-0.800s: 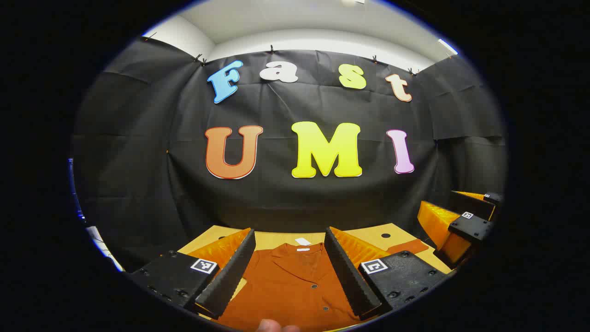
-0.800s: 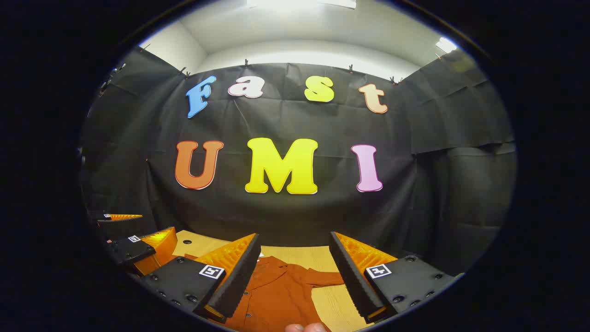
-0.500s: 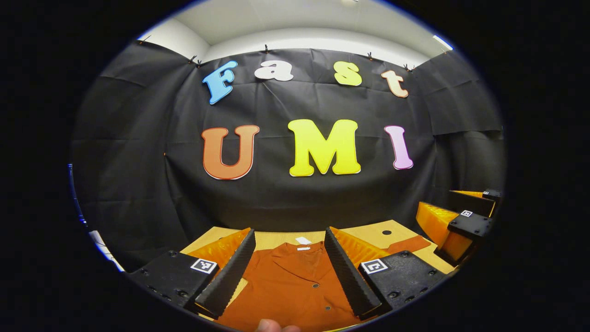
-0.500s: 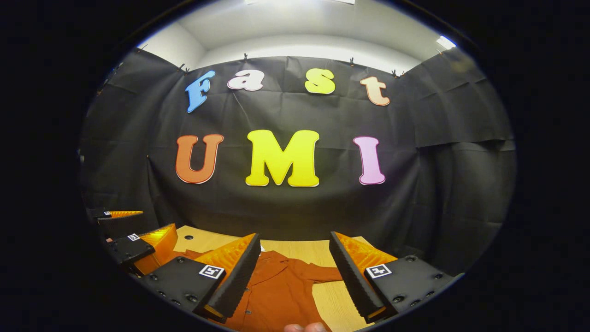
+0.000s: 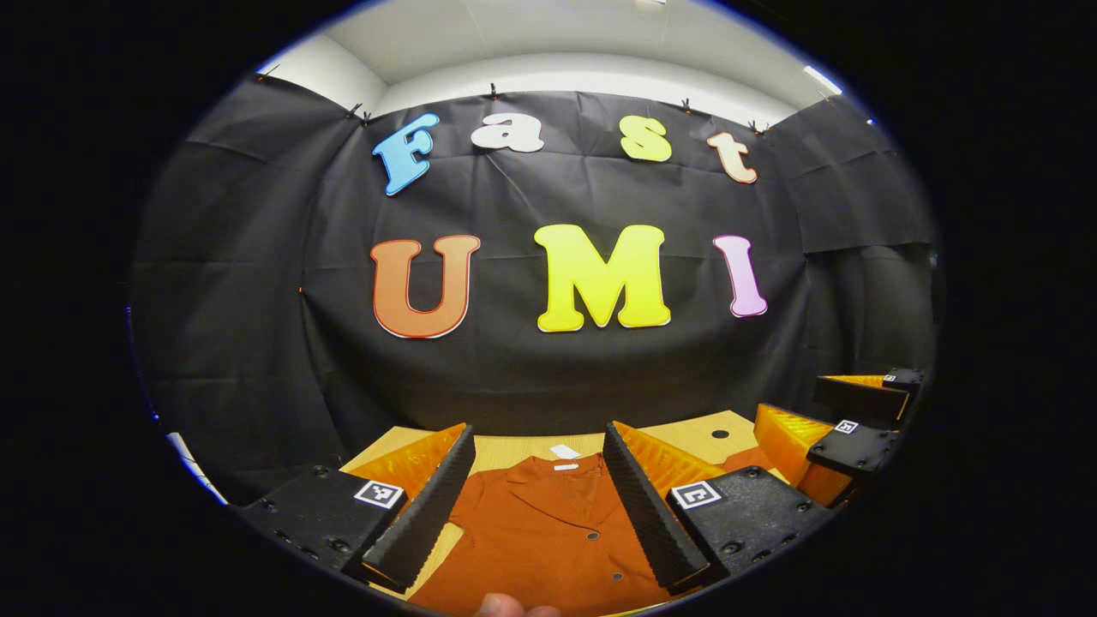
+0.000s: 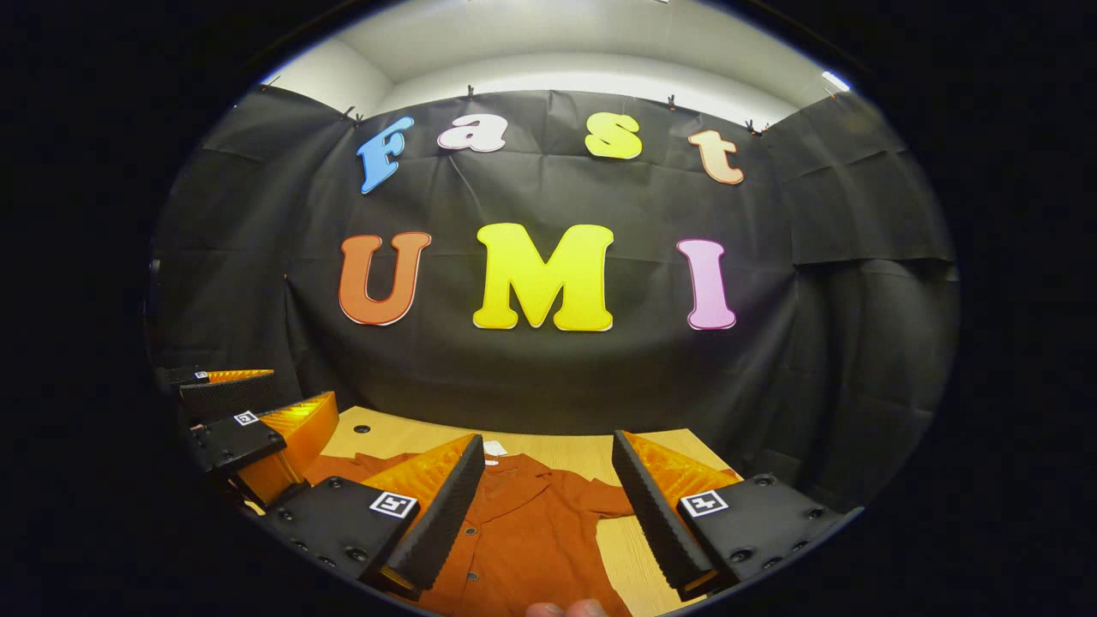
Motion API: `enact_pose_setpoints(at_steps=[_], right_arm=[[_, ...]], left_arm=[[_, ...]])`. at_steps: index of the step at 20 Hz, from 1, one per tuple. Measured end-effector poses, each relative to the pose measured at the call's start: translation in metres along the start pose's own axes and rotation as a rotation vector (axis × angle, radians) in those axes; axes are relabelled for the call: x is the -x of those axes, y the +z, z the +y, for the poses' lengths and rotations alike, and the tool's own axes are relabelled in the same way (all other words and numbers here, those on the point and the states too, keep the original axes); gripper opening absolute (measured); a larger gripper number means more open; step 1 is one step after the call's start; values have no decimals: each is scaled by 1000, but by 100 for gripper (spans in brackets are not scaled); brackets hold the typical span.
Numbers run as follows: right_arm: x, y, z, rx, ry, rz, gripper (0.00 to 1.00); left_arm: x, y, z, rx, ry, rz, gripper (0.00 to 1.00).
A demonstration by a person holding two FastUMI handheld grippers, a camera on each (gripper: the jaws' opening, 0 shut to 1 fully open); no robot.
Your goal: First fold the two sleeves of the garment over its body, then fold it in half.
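A rust-orange button-up shirt [image 5: 548, 536] lies flat on the wooden table [image 5: 514, 446], collar toward the far wall, a white tag at its neck. My left gripper [image 5: 536, 506] hovers open above the shirt's chest, nothing between its fingers. In the right gripper view the same shirt [image 6: 523, 536] shows with its short sleeve [image 6: 613, 501] spread out to the right on the wood. My right gripper [image 6: 544, 510] stands open over that side, holding nothing. Each view catches the other gripper farther off: the right gripper [image 5: 844, 428] at the right edge, the left gripper [image 6: 248, 428] at the left edge.
The table [image 6: 566, 450] ends close to the black cloth wall at the back. A small dark hole [image 5: 720, 434] marks the table's far right corner, another hole [image 6: 362, 428] the far left. A fingertip [image 5: 506, 607] shows at the bottom edge.
Both grippers tilted down slightly, so more of the table and shirt shows. The right gripper moved lower in the left gripper view. Both stay open.
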State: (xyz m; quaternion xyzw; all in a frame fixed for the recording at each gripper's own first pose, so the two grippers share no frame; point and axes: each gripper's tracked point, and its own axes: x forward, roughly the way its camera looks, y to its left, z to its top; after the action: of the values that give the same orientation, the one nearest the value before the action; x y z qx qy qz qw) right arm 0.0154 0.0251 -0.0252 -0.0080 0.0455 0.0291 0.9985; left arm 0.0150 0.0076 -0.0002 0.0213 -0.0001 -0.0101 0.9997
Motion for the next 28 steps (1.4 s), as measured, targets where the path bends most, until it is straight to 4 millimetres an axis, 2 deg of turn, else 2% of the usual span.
enact_pose_setpoints(at_steps=[3,8,14,17,18,20,22,25,28], right_arm=[[0,1,5,13,9,-6,95],[-1,8,3,-6,-4,-21,95],[5,14,-7,-38,-48,-44,95],[9,9,-15,-52,-64,-26,95],[10,-1,-38,-52,-96,-12,95],[-1,-5,-67,-37,-107,-9,95],[-24,-1,-116,-31,-146,-9,95],[-49,-2,-172,-30,-195,-3,95],[-81,-26,-236,-44,-221,56,95]], left_arm=[[1,2,4,-1,2,-2,97],[1,0,6,-15,0,-1,97],[3,5,9,-18,-2,-21,97],[5,4,5,-11,-18,-17,97],[3,-1,-2,-2,-30,-17,97],[-3,-9,-11,-10,-27,7,97],[-12,-13,-25,5,-23,25,97],[-31,-14,-43,2,-10,41,97],[-47,-11,-67,-21,-17,40,97]])
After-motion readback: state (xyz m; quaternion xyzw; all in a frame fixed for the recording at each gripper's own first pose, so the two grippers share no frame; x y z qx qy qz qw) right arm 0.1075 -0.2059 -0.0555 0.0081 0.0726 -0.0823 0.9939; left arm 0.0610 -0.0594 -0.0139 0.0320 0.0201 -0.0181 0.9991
